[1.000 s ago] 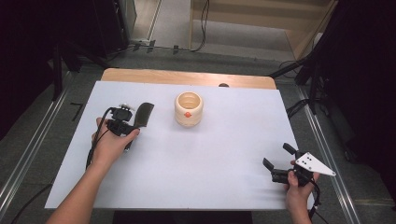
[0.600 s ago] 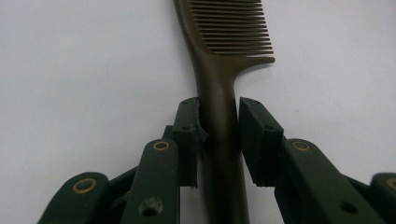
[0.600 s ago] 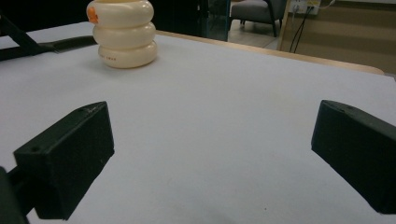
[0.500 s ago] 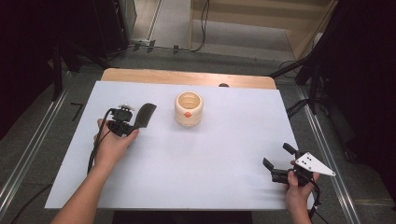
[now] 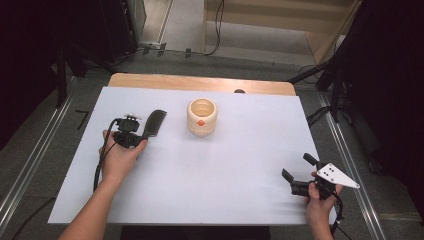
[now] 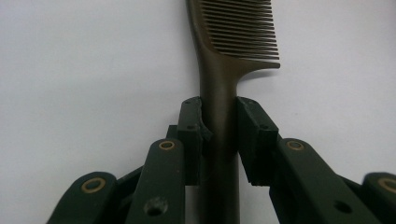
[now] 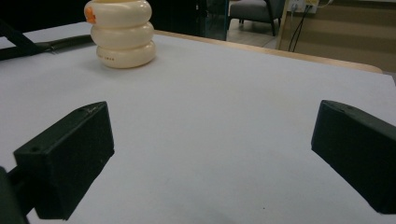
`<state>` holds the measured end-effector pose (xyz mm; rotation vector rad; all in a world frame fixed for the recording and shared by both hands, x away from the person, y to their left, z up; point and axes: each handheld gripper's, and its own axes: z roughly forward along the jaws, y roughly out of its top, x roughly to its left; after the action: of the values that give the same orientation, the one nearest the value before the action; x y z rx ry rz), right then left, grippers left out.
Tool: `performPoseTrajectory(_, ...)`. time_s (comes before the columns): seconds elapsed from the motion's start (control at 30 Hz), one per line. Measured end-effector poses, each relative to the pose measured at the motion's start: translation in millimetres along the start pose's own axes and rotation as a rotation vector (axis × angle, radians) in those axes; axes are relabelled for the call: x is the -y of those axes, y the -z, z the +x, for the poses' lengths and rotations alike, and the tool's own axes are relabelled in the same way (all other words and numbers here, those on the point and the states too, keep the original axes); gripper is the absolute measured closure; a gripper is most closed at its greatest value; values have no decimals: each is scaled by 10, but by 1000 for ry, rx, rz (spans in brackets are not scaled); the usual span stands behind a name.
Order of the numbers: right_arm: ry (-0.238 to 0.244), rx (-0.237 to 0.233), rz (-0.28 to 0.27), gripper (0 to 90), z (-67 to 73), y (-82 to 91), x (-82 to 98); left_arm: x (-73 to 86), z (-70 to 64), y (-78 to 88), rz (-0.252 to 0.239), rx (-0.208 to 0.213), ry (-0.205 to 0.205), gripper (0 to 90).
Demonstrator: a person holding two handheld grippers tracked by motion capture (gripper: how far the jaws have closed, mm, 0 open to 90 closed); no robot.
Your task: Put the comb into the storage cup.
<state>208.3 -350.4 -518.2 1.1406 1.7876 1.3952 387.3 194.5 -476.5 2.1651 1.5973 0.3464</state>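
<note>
Two handheld grippers are seen over a white table (image 5: 225, 175), one at each side, with a person's forearms coming in from the bottom edge of the high view. At the left, the left gripper (image 5: 131, 136) is held in the person's left hand (image 5: 120, 157), and a dark comb (image 5: 153, 122) is clamped between its jaws. In the left gripper view the comb (image 6: 219, 116) is gripped by its handle, with the two black pads pressed against either side of it just below the toothed part; the jaws have just been closing onto this handle. The comb is laid flat on the white surface, its toothed end pointed away from the person and angled slightly toward the middle of the table. Near the centre, toward the far edge, a cream holder (image 5: 202, 116) shaped like three stacked rings is stood upright, with a small orange mark on its side; it is set to the right of the comb and apart from it. In the right gripper view the same holder (image 7: 122, 33) is seen at the upper left, well beyond the jaws. At the right, near the front edge of the table, the right gripper (image 5: 299, 175) is held in the person's right hand (image 5: 320, 202), its jaws spread wide with nothing between them and only bare white tabletop seen in the gap.
</note>
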Motion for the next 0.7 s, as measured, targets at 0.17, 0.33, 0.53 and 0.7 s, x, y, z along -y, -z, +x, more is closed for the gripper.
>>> performPoseTrajectory(0.17,1,-1,0,0,-1,-1,-2,26,65,20,-15,54,18,728)
performPoseTrajectory(0.33,-4,-5,2,0,-11,5,-8,56,61,64,-53,60,14,728)
performPoseTrajectory(0.53,-35,-20,9,0,-38,0,-48,74,54,180,-126,81,21,728)
performPoseTrajectory(0.7,-50,-51,2,0,-22,14,-135,111,15,276,-188,97,7,728)
